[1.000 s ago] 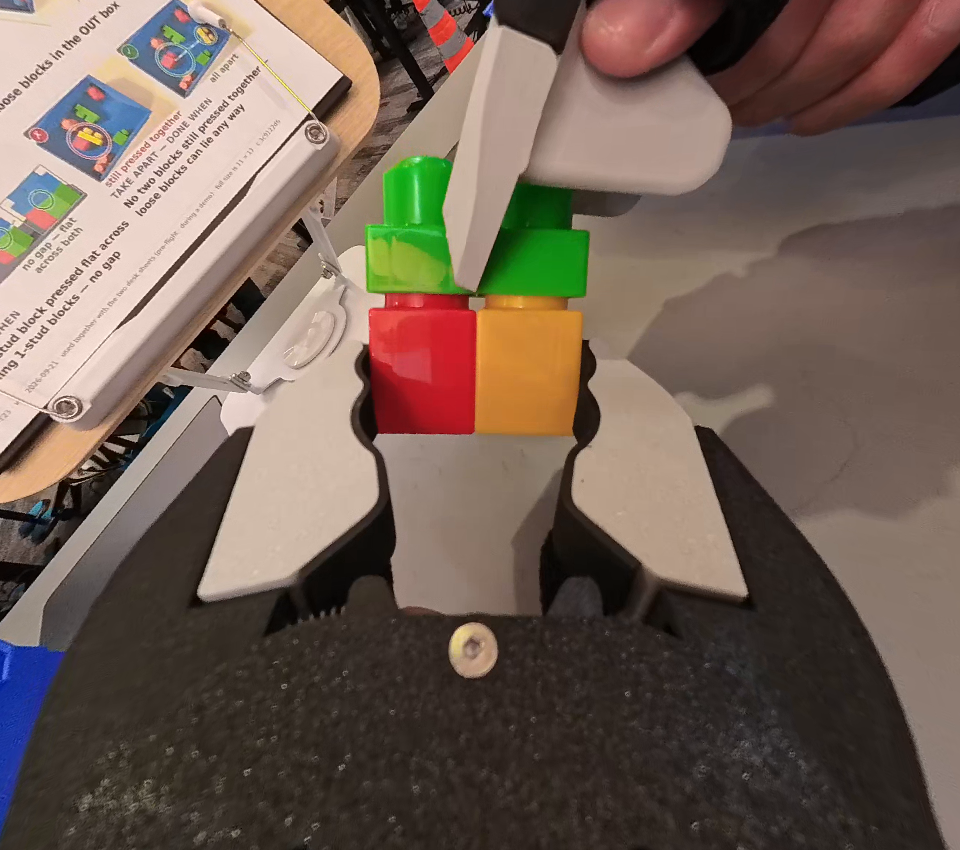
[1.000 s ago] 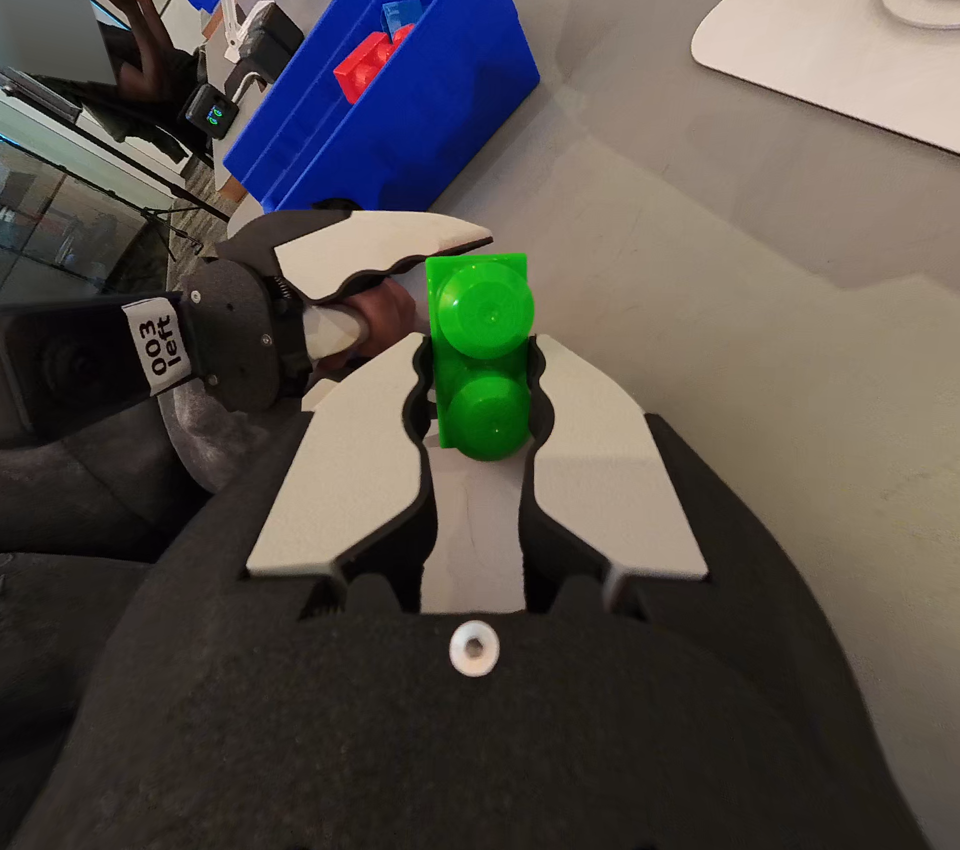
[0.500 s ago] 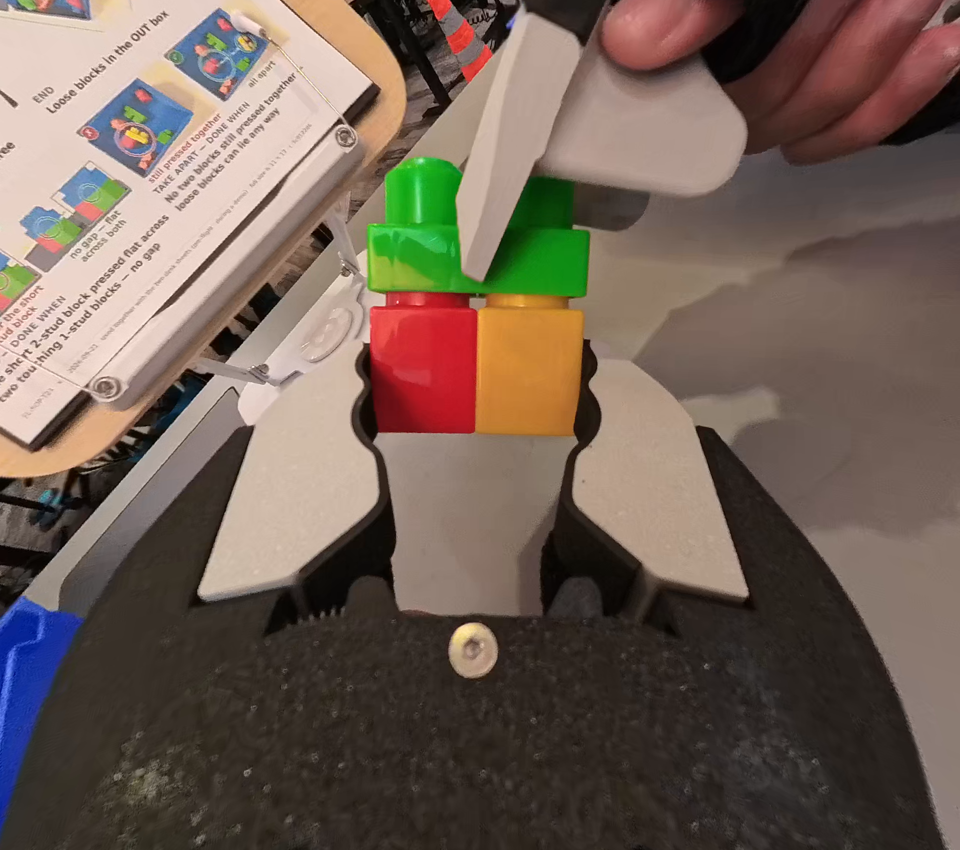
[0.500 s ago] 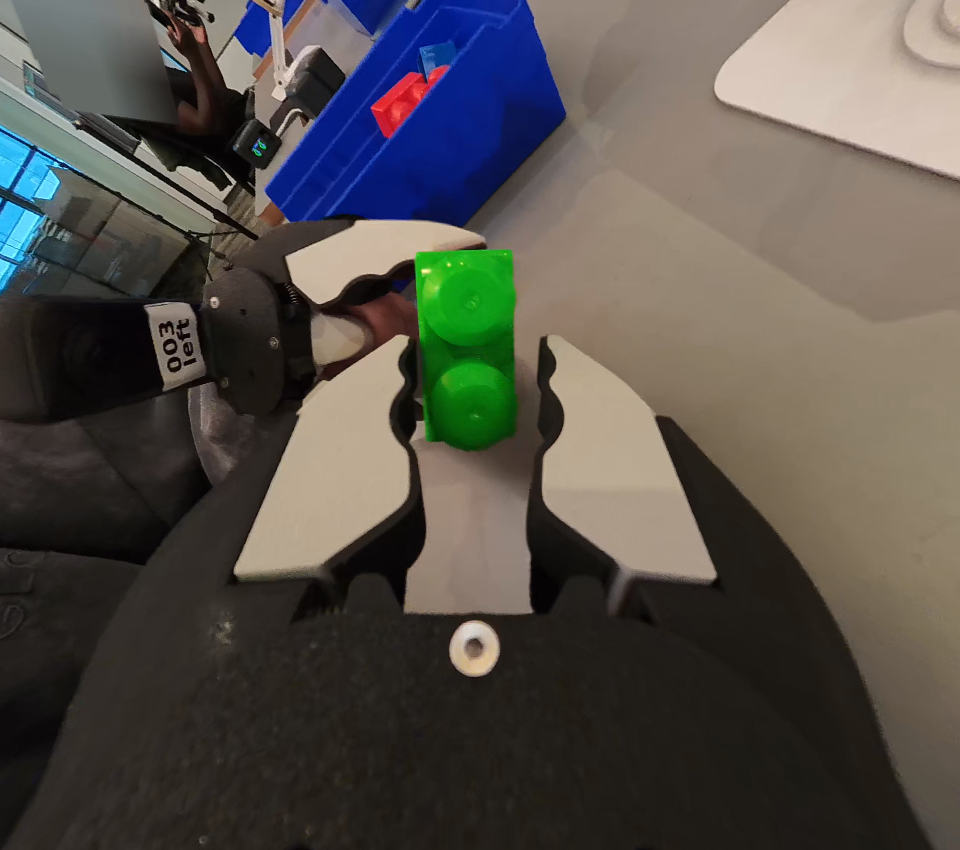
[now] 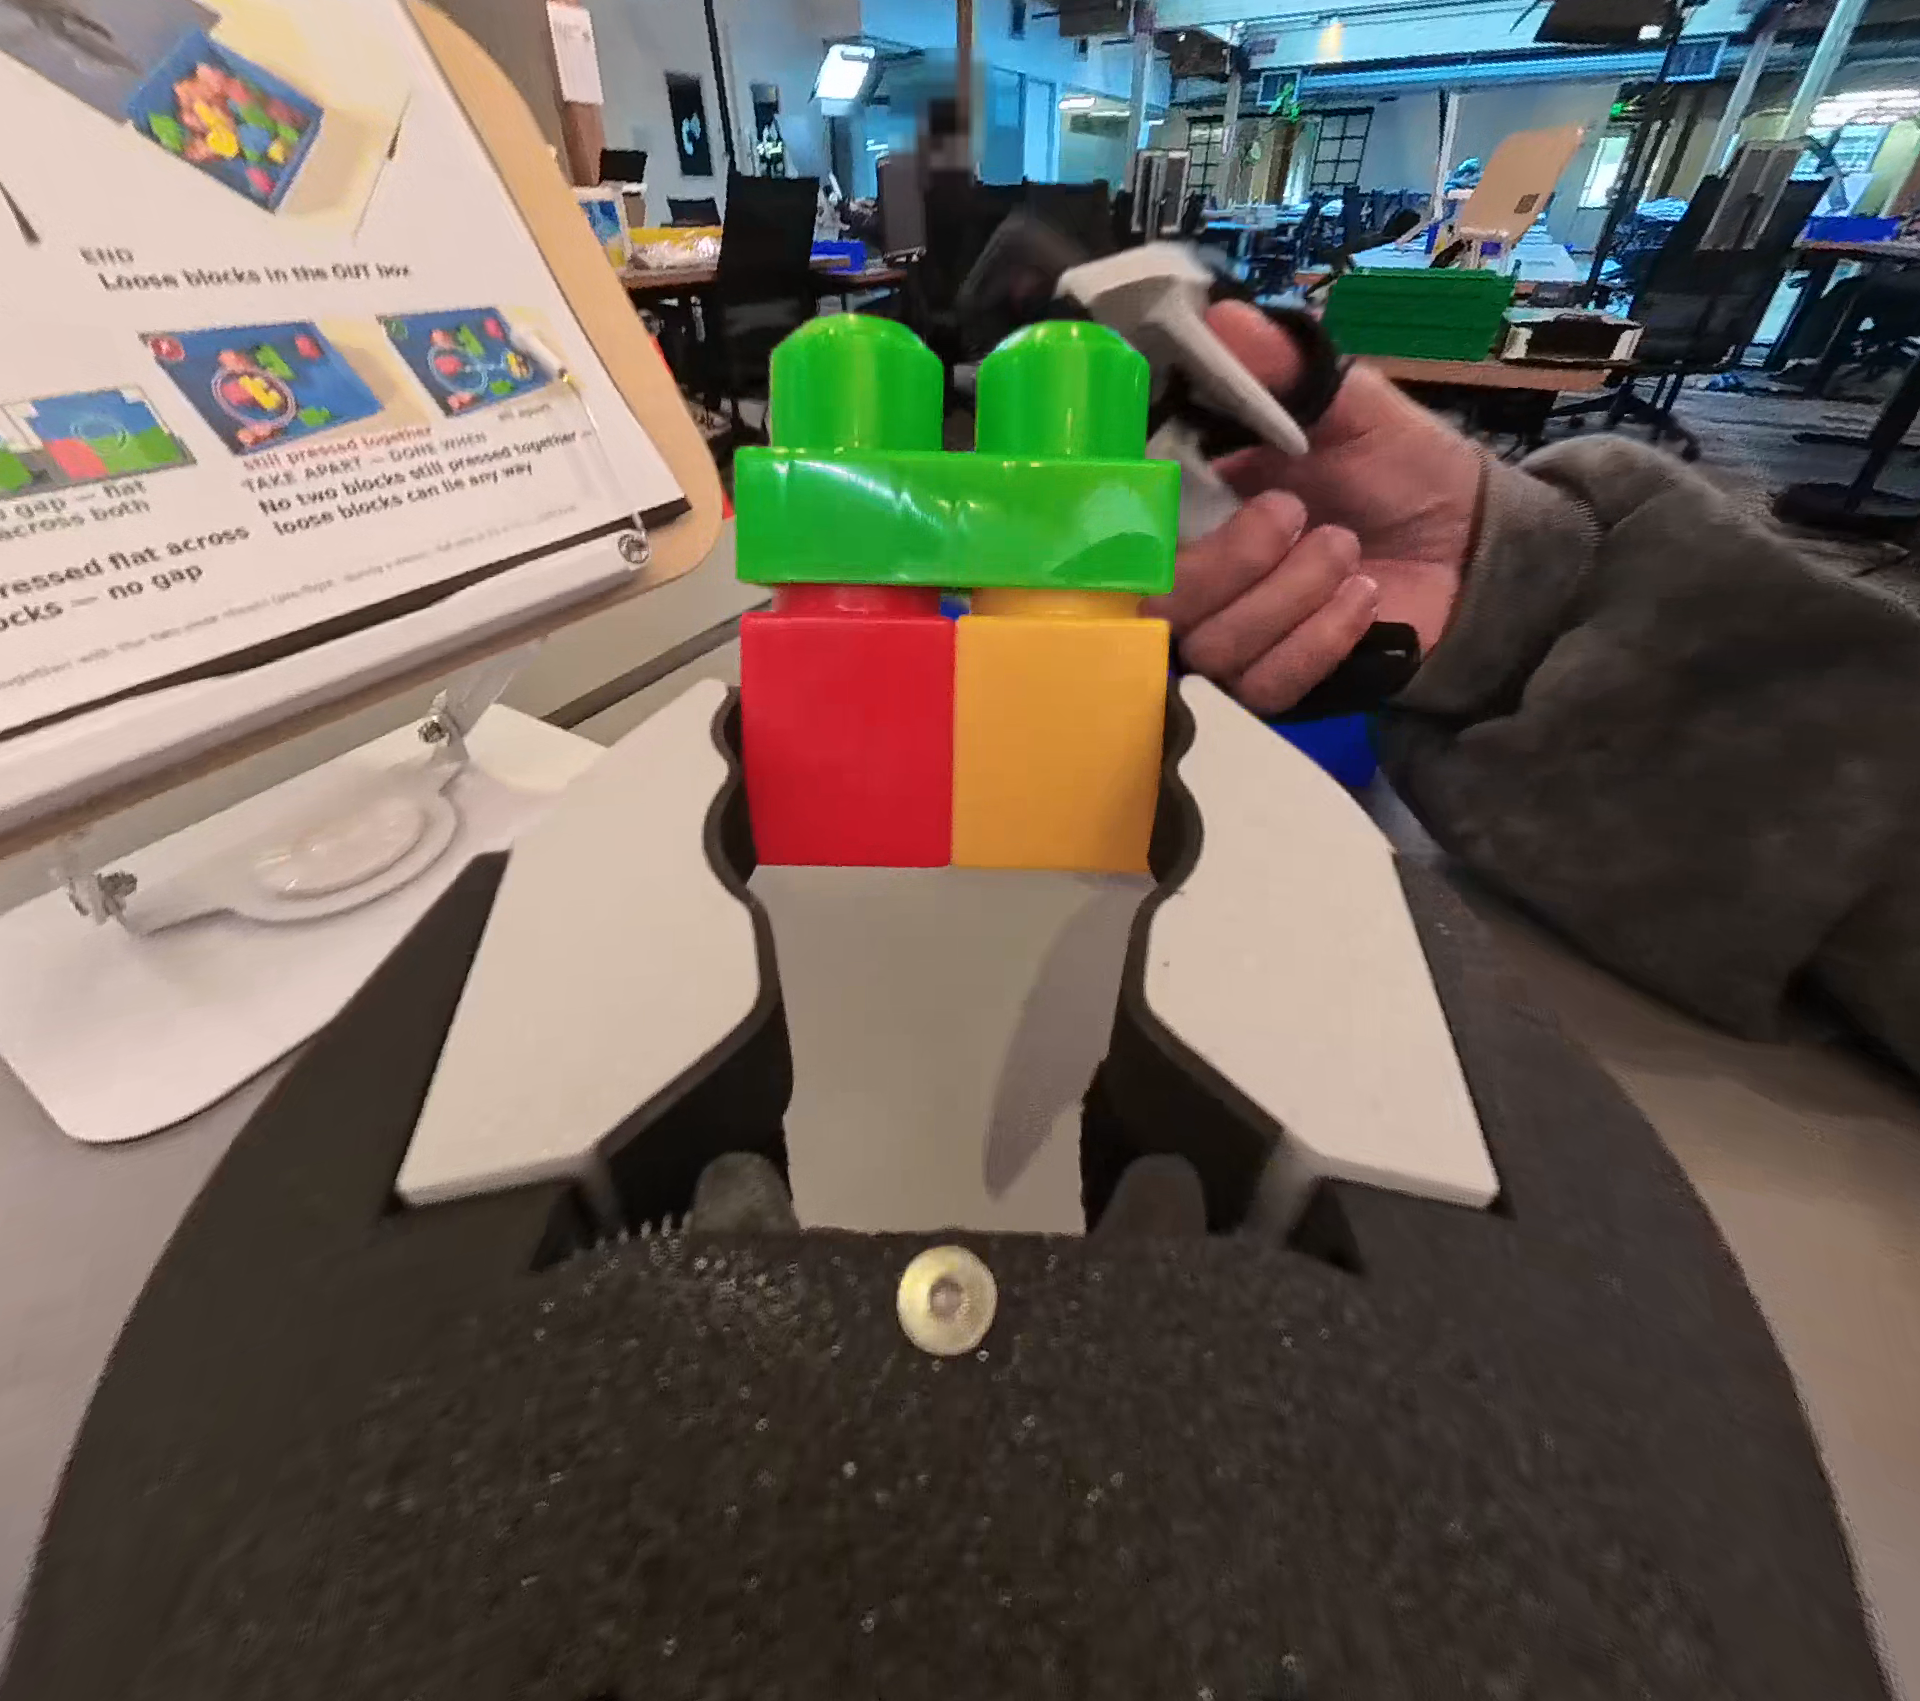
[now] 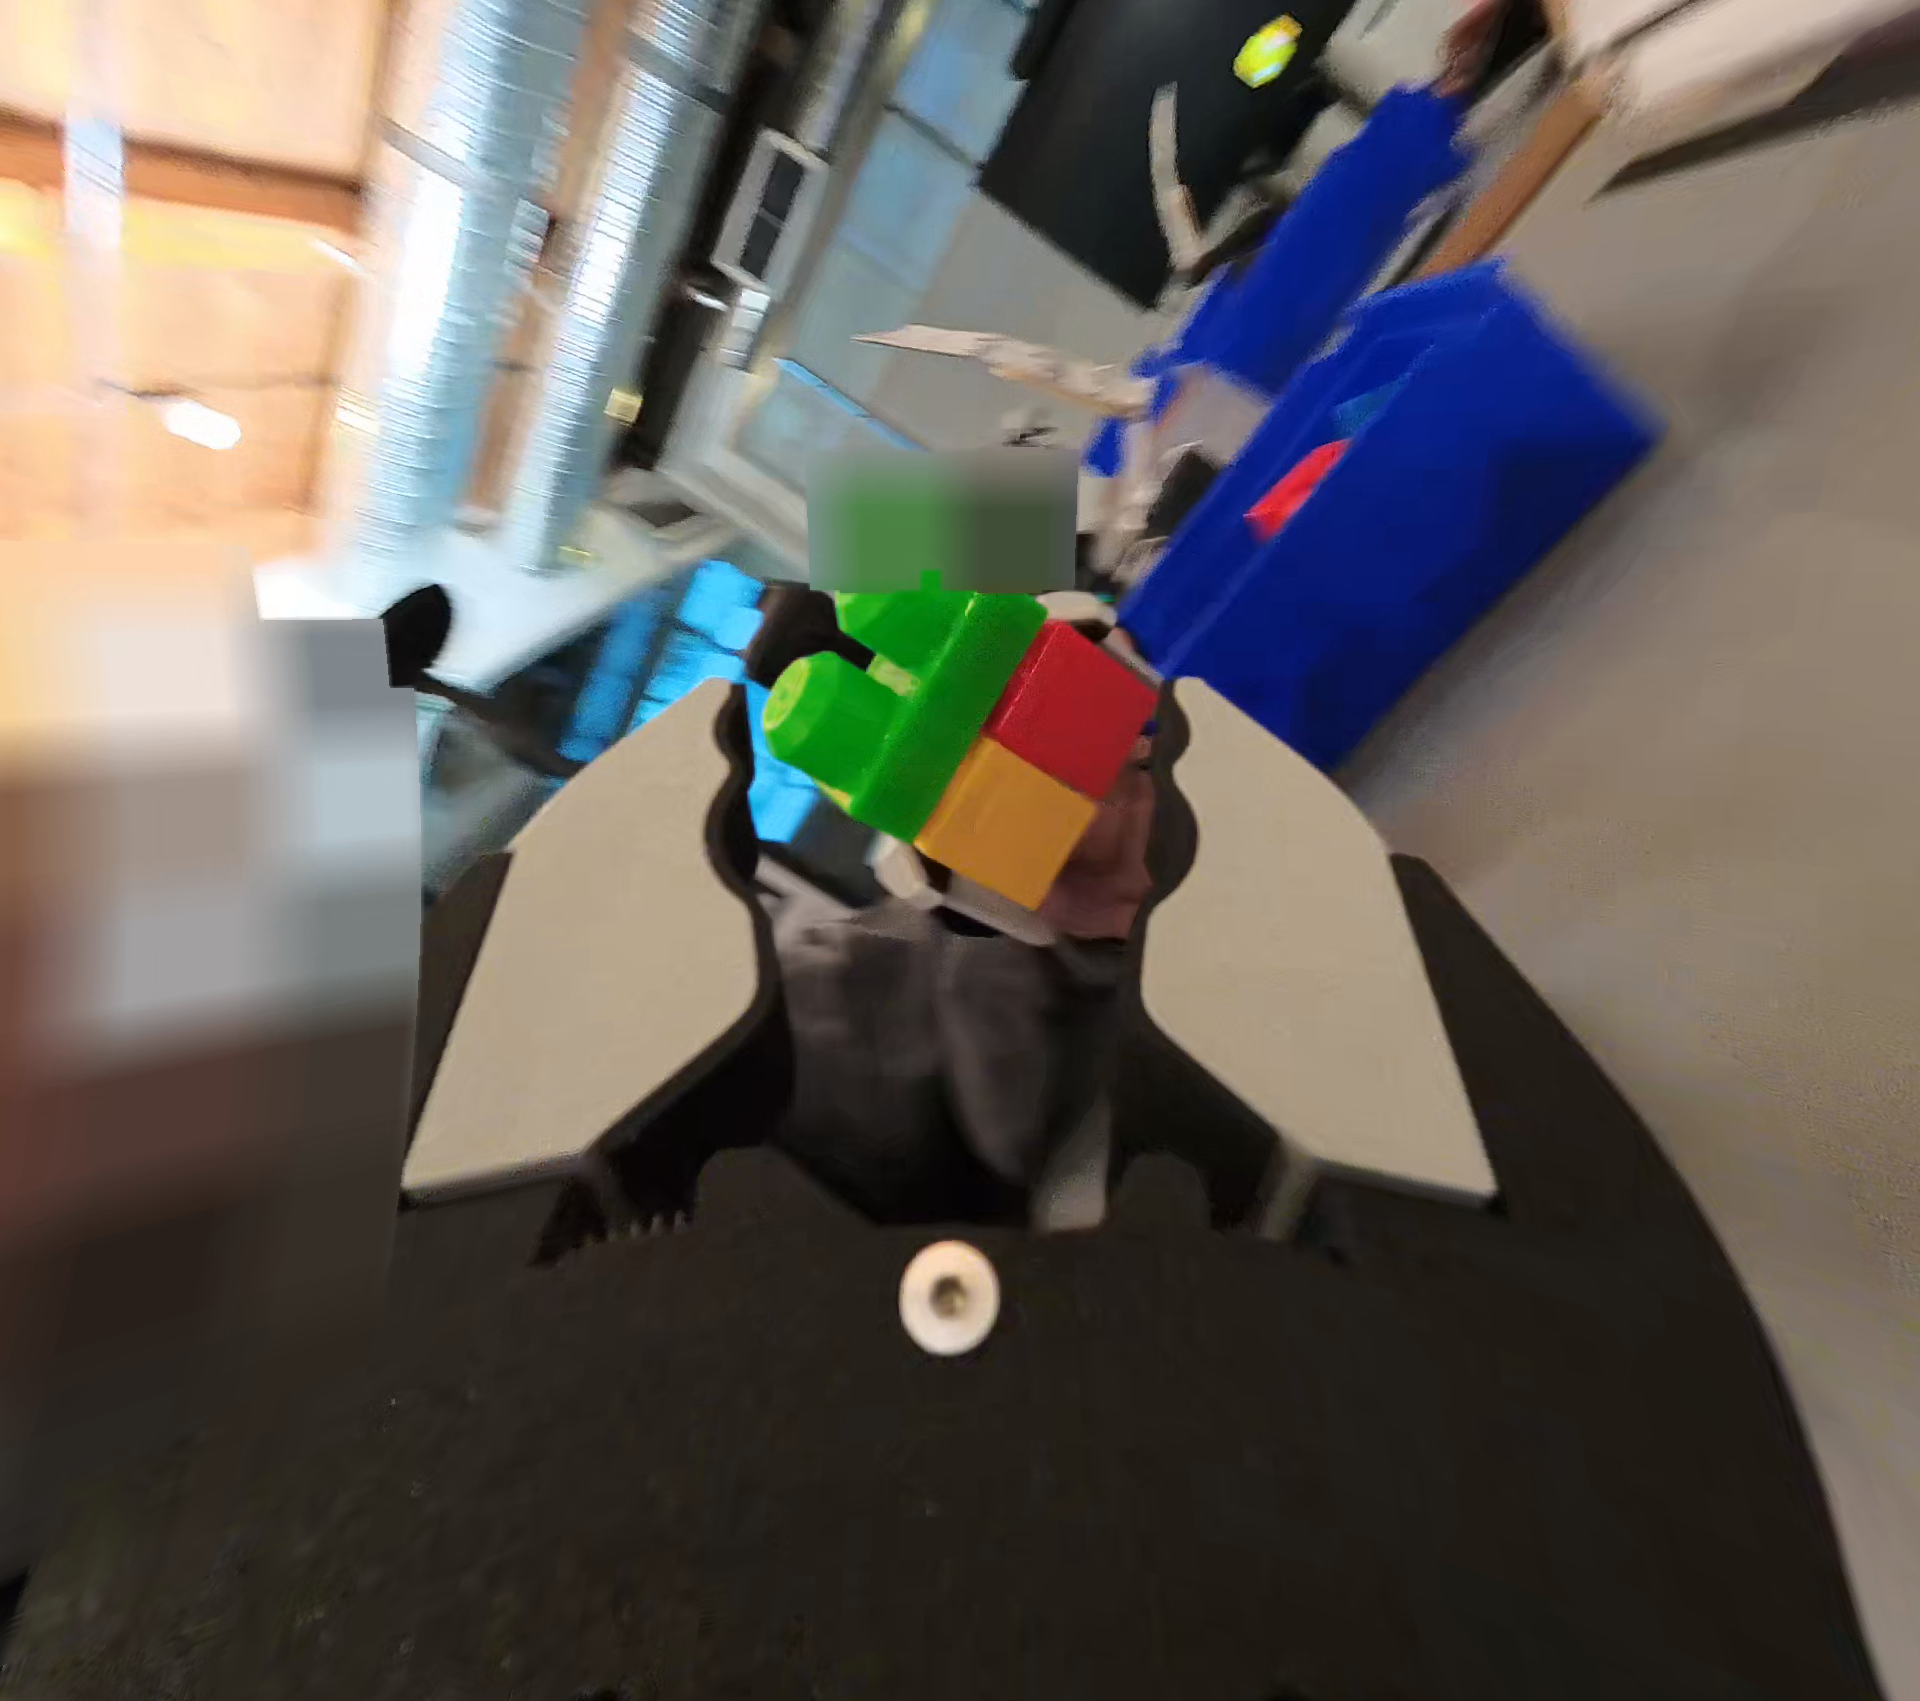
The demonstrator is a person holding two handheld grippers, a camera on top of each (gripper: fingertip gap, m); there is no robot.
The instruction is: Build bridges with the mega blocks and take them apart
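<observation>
Over on the left there was an instruction sheet (image 5: 260, 301) clipped to a tilted wooden board on a white stand (image 5: 208, 976), sitting on the grey table (image 5: 1766, 1184). In the middle, the left gripper (image 5: 951, 778) had its jaws pinched on the little bridge: red block (image 5: 847, 737) and yellow block (image 5: 1055, 742) side by side and touching, squeezed between the two fingers, with the green block (image 5: 956, 519) pressed across the tops of both, studs pointing up. The whole thing was held up off the table. To the right of it, a hand (image 5: 1320, 550) in a grey sleeve held the right gripper (image 6: 951, 778), well clear of the blocks with its jaws spread and nothing between them. The right wrist view was pretty blurry, but you could make out the bridge tilted beyond the fingers, and farther right a blue bin (image 6: 1403, 560) with something red inside
</observation>
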